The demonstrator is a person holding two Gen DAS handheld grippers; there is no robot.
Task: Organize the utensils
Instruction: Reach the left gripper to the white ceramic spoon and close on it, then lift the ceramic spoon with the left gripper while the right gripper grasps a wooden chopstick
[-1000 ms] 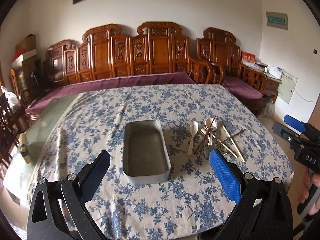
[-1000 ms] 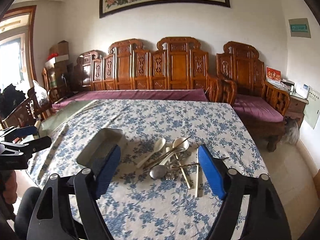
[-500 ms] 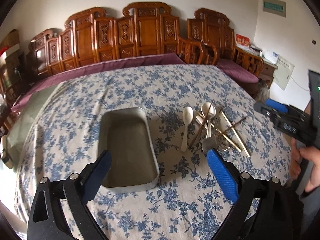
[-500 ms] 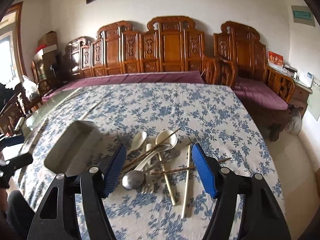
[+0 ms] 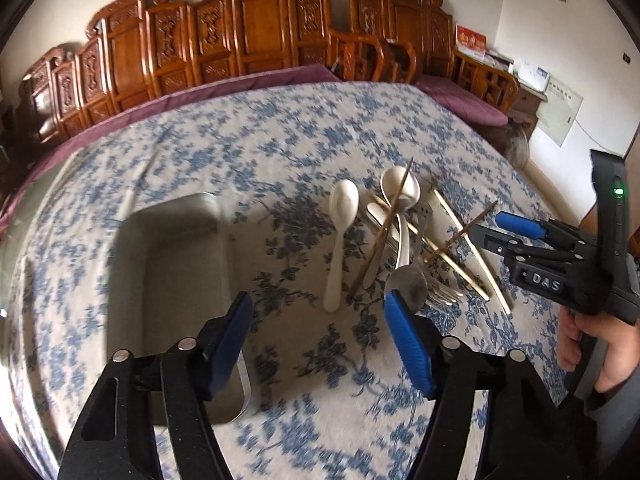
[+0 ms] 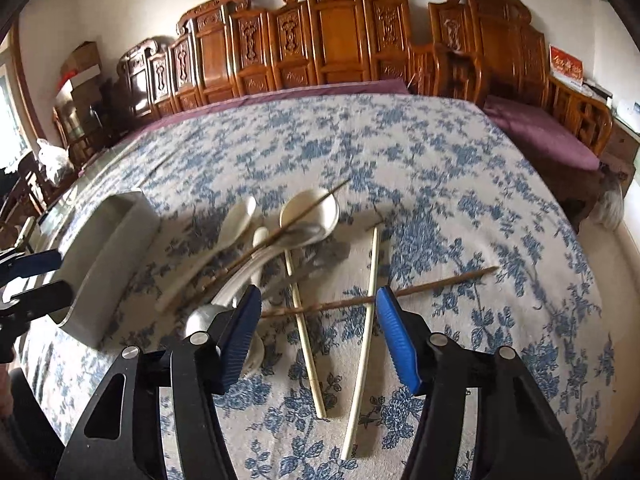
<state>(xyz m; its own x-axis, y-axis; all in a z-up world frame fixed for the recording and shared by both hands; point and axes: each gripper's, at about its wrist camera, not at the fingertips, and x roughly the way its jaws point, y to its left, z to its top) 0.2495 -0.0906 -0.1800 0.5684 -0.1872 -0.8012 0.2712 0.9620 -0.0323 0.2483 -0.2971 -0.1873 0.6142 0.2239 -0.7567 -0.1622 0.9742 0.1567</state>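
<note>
My left wrist camera looks forward and down over the tablecloth, sitting low and near, with the metal tray just ahead on its left. My right wrist camera faces the same way from further right, close above the utensil pile. Both views share that pile, the tray and the carved wooden bench behind.

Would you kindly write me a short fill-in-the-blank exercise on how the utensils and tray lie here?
1. The rectangular metal tray holds ____ utensils.
2. The pale chopsticks lie under a ____ brown chopstick.
3. Both the left gripper and right gripper are ____.
4. The tablecloth has a ____ floral print.

Answers: no; dark; open; blue
</note>
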